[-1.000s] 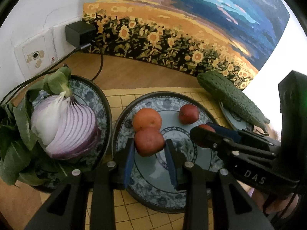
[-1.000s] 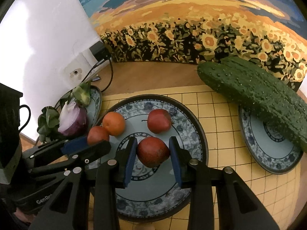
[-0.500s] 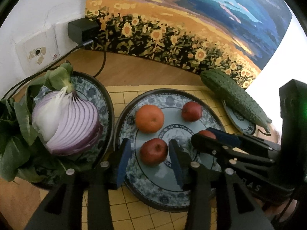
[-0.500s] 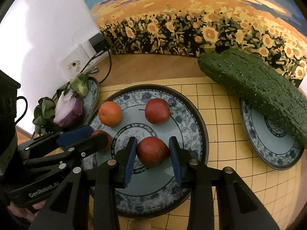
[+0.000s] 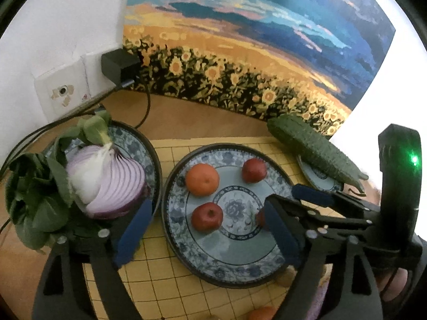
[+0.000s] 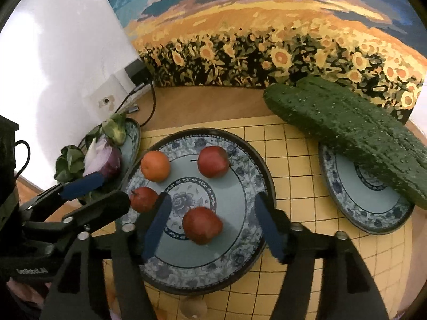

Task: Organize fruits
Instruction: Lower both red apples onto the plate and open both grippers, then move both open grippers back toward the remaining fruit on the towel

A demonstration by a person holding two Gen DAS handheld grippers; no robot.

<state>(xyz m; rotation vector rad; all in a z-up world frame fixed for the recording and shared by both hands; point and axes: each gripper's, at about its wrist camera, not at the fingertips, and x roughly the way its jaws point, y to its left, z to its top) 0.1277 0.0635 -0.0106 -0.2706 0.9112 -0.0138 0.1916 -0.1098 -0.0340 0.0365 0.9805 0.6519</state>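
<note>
A blue patterned plate [image 5: 240, 264] [image 6: 240, 256] in the middle holds an orange [image 5: 202, 179] [image 6: 155, 166] and three red apples. In the left wrist view my left gripper [image 5: 202, 236] is open around the near-left apple [image 5: 207, 216], fingers well apart from it. In the right wrist view my right gripper [image 6: 210, 228] is open around the near apple [image 6: 202, 224], not touching it. A third apple [image 5: 254, 170] [image 6: 213, 161] lies at the plate's far side. The near-left apple also shows in the right wrist view [image 6: 143, 199].
A left plate [image 5: 152, 160] carries a halved red onion [image 5: 106, 178] and leafy greens [image 5: 34, 200]. A right plate [image 6: 373, 213] carries cucumbers [image 6: 352, 130]. A yellow grid mat [image 6: 293, 160] lies under the plates. A sunflower painting, wall socket and cables stand behind.
Both grippers have opened wide, letting go of their apples onto the middle plate, and both have pulled back and up a little.
</note>
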